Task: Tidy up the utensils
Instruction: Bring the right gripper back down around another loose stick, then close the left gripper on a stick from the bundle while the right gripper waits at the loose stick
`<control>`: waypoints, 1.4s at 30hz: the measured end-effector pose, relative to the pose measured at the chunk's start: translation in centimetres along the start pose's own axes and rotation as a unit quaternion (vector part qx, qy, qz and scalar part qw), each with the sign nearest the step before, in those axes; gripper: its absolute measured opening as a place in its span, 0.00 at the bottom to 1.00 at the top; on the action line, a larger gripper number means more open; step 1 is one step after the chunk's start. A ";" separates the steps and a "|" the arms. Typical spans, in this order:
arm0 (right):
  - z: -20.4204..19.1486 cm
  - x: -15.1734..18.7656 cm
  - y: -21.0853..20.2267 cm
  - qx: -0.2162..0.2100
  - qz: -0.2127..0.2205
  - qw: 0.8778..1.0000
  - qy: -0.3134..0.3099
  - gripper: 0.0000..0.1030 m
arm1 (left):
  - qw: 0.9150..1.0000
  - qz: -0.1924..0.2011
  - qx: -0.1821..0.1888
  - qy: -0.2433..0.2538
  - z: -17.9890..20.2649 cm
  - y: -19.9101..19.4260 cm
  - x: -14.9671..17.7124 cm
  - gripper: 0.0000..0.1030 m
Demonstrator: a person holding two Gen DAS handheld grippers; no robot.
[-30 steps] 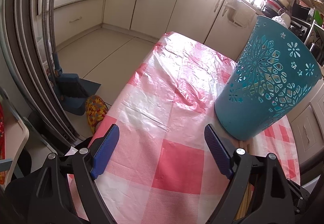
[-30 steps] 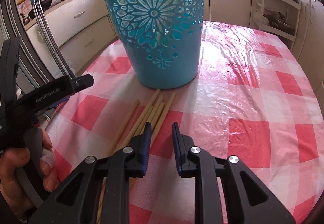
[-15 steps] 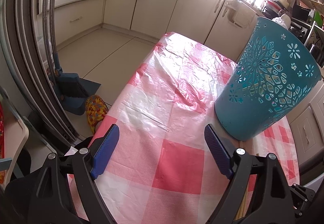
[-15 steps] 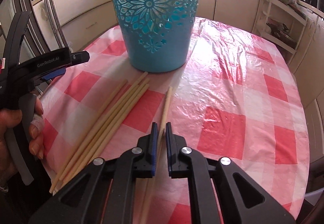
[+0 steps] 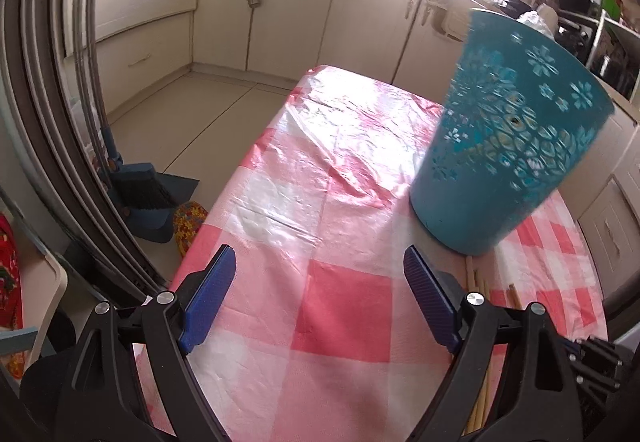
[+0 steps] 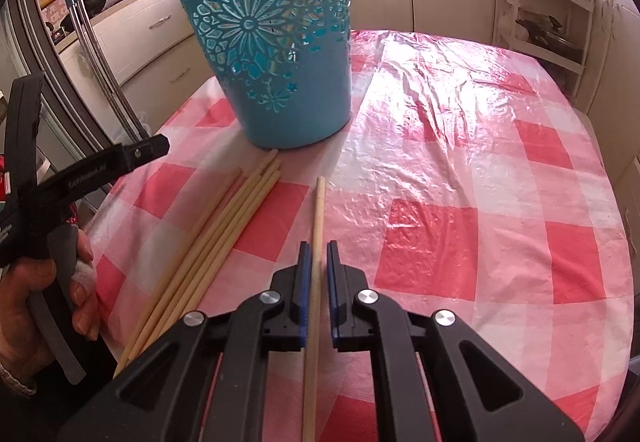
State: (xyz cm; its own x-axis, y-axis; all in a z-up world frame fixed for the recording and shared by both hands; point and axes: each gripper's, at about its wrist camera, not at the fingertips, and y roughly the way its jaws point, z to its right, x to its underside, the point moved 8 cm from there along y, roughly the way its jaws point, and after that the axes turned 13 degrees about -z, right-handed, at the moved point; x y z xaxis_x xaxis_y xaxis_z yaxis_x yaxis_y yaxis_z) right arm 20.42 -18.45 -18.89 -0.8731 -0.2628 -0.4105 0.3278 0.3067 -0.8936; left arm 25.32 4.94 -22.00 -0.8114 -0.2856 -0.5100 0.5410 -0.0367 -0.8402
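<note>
Blue basket (image 6: 276, 54) stood upright on checked tablecloth (image 6: 460, 178). Bundle of chopsticks (image 6: 208, 242) laid on cloth, tips just short of basket base. Single chopstick (image 6: 318, 226) set apart from bundle, pointed toward basket, flanked closely by narrowed jaws of right gripper (image 6: 317, 254); contact cannot be confirmed. Left gripper (image 5: 320, 274) held wide open, nothing gripped, beside basket (image 5: 508, 146).

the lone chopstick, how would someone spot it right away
Start at the teal basket on the checked tablecloth. In front of it lies a bundle of chopsticks; the lone chopstick runs apart to their right, between the right gripper fingers.
</note>
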 end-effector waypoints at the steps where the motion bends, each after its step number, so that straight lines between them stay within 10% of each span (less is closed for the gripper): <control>1: 0.1 0.1 0.0 -0.005 0.002 1.000 0.002 0.08 | 1.000 0.001 0.006 0.014 0.8 -0.4 0.5 0.80; 16: 0.9 0.1 -0.2 -0.042 0.007 0.999 0.011 0.08 | 0.992 -0.045 -0.029 0.117 6.2 0.5 3.1 0.79; 29: -0.1 -0.5 0.2 0.008 -0.005 1.000 -0.026 0.13 | 0.979 -0.076 -0.014 0.187 8.4 1.1 3.4 0.20; 42: 2.0 -1.9 0.7 0.028 -0.019 0.999 -0.026 0.07 | 0.977 -0.075 -0.001 0.198 8.6 1.1 3.3 0.08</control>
State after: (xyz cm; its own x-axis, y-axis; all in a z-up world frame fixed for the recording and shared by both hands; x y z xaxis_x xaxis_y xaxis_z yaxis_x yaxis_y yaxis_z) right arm 23.03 -19.53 -19.10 -0.8655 -0.3215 -0.3841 0.3157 0.2451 -0.9167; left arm 25.15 -4.29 -22.97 -0.9042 0.1152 -0.4114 0.4087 -0.0472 -0.9115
